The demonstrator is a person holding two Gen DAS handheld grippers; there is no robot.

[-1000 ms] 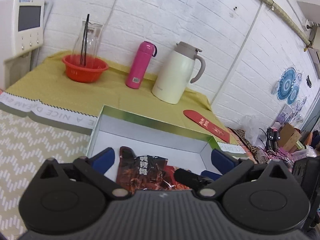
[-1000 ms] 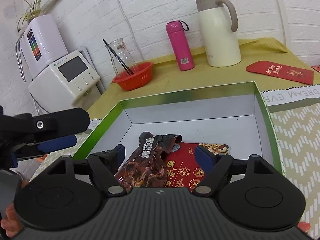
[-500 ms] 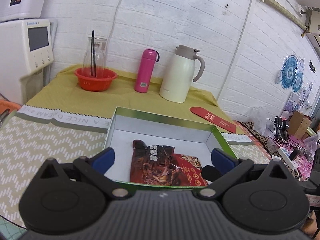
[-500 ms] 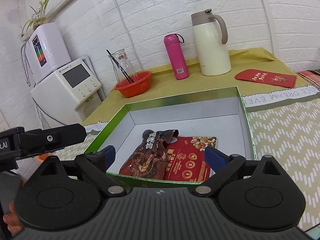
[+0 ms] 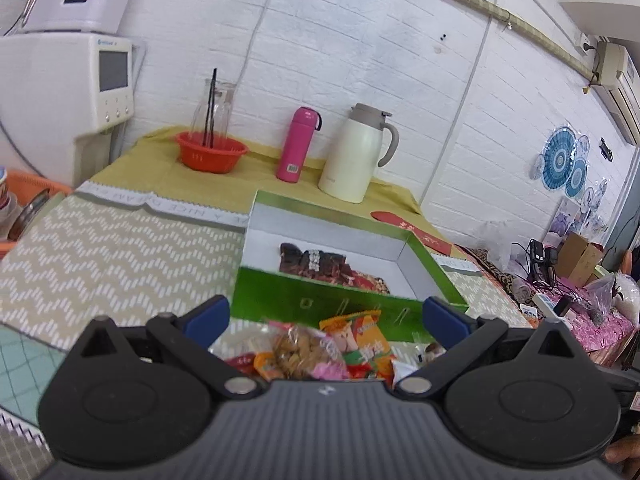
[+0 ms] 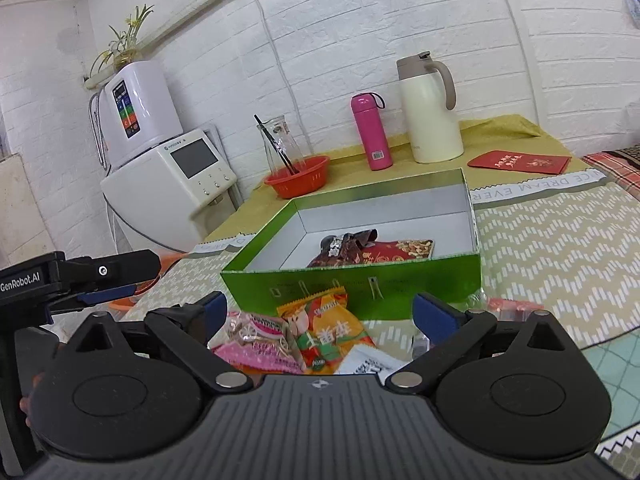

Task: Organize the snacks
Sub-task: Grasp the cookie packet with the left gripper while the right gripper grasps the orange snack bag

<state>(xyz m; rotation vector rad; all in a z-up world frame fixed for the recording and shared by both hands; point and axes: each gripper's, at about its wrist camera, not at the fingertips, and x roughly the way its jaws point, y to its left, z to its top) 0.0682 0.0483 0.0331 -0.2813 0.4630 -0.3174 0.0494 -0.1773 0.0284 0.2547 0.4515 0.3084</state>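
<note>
My left gripper (image 5: 326,314) is spread wide over the heap of bright foil snack packets (image 6: 304,336). My right gripper (image 6: 320,312) is equally spread. The open green cardboard box (image 6: 352,284) behind holds a brown packet (image 6: 340,250) and a red nut packet (image 6: 400,250).

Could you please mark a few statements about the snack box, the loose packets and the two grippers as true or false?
1. The green box holds two packets, a dark brown packet and a red nut packet. True.
2. The right gripper is clamped on the orange packet. False: its fingers are spread, holding nothing.
3. Loose snacks lie in front of the box. True.
4. The pink bottle lies on its side. False: it stands upright.
5. The left gripper is open. True.
</note>
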